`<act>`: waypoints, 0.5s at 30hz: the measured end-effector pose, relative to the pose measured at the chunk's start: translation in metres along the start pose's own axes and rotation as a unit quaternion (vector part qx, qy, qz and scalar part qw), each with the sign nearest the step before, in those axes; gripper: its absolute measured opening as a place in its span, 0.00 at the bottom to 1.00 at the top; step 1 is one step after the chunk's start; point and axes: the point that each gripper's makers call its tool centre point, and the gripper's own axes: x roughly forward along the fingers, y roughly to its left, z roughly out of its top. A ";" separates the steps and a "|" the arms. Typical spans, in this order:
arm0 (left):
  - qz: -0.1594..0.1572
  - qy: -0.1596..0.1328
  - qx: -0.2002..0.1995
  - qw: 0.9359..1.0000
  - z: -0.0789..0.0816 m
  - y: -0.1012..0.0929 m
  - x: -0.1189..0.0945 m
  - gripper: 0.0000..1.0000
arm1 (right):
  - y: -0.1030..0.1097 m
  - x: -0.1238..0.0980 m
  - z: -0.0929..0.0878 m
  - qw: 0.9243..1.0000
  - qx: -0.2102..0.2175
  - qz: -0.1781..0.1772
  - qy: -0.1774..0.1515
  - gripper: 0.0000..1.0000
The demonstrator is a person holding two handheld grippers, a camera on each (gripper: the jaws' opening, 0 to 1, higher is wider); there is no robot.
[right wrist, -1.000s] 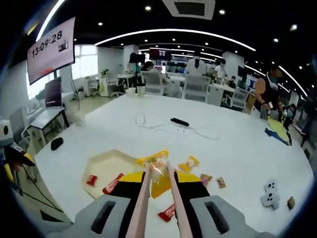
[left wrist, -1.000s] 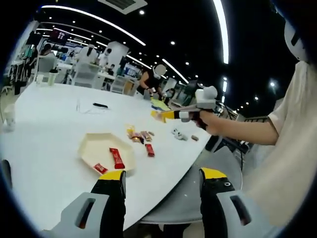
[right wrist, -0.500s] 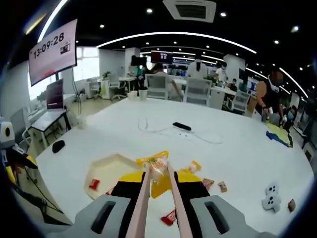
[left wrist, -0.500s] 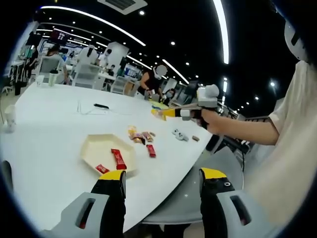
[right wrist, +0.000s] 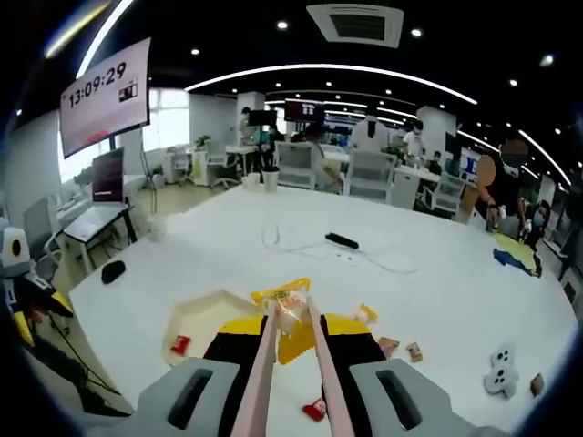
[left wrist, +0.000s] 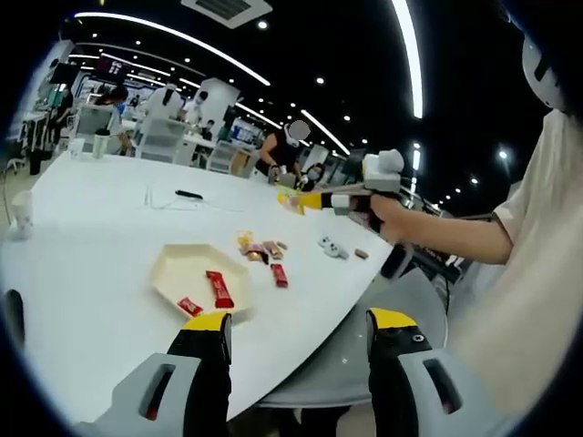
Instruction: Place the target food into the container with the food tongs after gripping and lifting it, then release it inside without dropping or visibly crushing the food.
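In the right gripper view we see the right gripper [right wrist: 291, 339] clenched on a pair of pale food tongs [right wrist: 290, 364], whose tips pinch a yellow-wrapped snack [right wrist: 284, 307] held up above the table [right wrist: 437, 273]. Below and to the left of the snack lies the cream, many-sided container [right wrist: 205, 314], with one red packet [right wrist: 179, 344] showing inside it; another red packet [right wrist: 315, 409] lies on the table just beside the gripper, and two small wrapped snacks [right wrist: 402, 349] sit to the right, with a small white toy-like object [right wrist: 501, 381] farther out. In the left gripper view the left gripper [left wrist: 296, 330] hangs released at the table's near edge, jaws apart with nothing between them. From there we count two red packets [left wrist: 218, 289] inside the container, one more red packet on the table just past it, and a small cluster of wrapped snacks [left wrist: 258, 248] beyond that. The person's hand [left wrist: 393, 218] holds the right gripper out over the table's right side. The table is broad, white and round-edged; a black flat device [right wrist: 343, 240] and a thin white cable [right wrist: 383, 262] lie toward its middle. The room is an open office with a dark ceiling, curved light strips, white chairs and desks, several people in the background, and a wall screen [right wrist: 107, 94] reading 13:09:29.
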 end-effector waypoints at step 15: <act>0.011 -0.007 -0.003 1.000 0.001 0.006 -0.006 0.60 | 0.023 0.010 0.008 1.000 -0.011 0.025 -0.005 0.21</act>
